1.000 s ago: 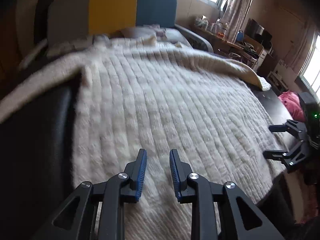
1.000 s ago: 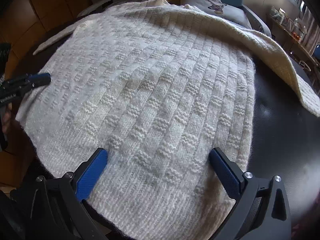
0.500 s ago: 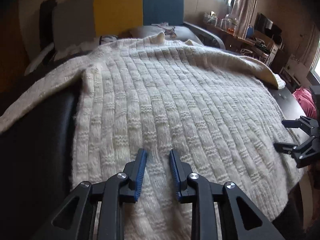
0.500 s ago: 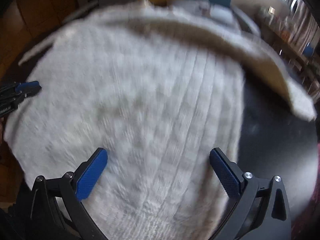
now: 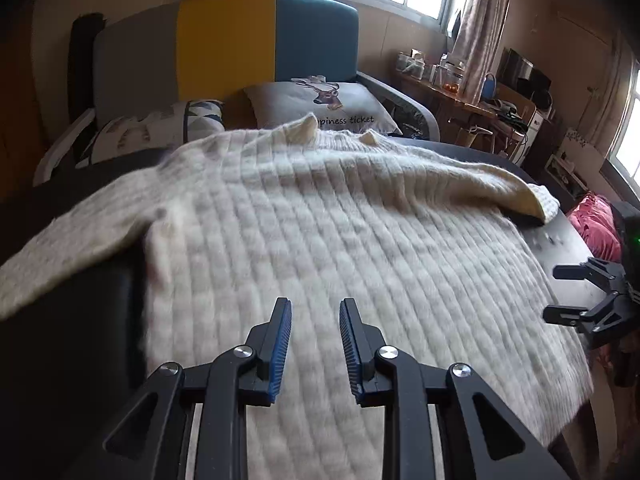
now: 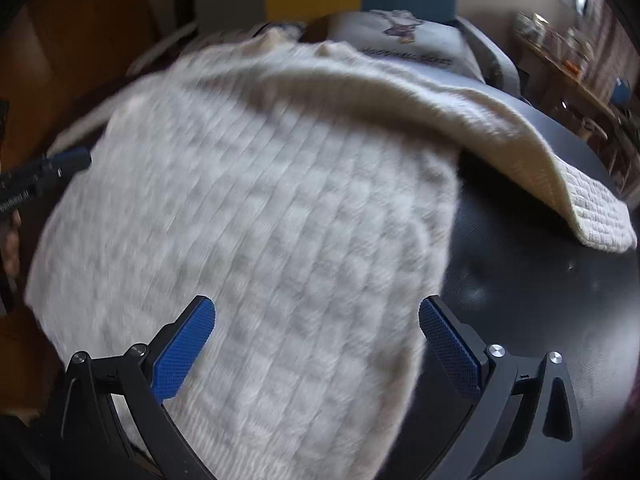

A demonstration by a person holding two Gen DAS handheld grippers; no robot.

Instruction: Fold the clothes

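Sweater [image 5: 340,232]: cream knit, spread flat on dark table [image 6: 540,280].
Left gripper [image 5: 315,344]: jaws partly apart, holding nothing.
Right gripper [image 6: 316,336]: jaws wide apart, empty.

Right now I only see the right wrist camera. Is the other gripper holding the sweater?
Observer: No. The left gripper is partly open over the sweater, and nothing is pinched between its pads.
Operator: Where's the other sleeve?
Observer: The other sleeve lies stretched out sideways across the dark table.
Operator: The pillow is blurry for me. What's on it?
Observer: The grey pillow shows a deer and the letters "piness ticket". The sweater's collar hides the start.
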